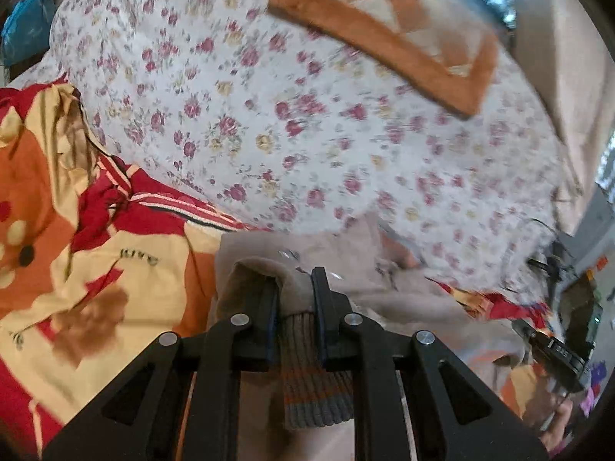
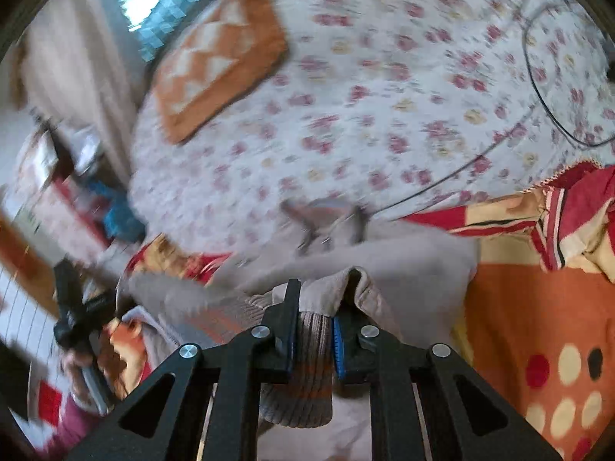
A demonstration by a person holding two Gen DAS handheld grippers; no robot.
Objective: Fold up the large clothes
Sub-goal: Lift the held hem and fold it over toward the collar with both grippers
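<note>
Beige knit sweater with striped ribbed hem (image 1: 303,349) is clamped in my left claw (image 1: 295,292) and right claw (image 2: 313,307), above the floral bedsheet (image 1: 269,115).

The right hand-held gripper (image 2: 313,307) is clamped on the ribbed, striped hem of a beige garment (image 2: 384,257), whose fabric bunches over the finger tips and spreads ahead onto the bed. Beneath it lies a red, orange and cream quilt (image 2: 538,307), and beyond that a floral sheet (image 2: 384,96) carrying an orange patterned pillow (image 2: 223,61). A thin black cable (image 2: 538,107) curves over the sheet. The other hand-held gripper (image 2: 77,307) shows, blurred, at left.
</note>
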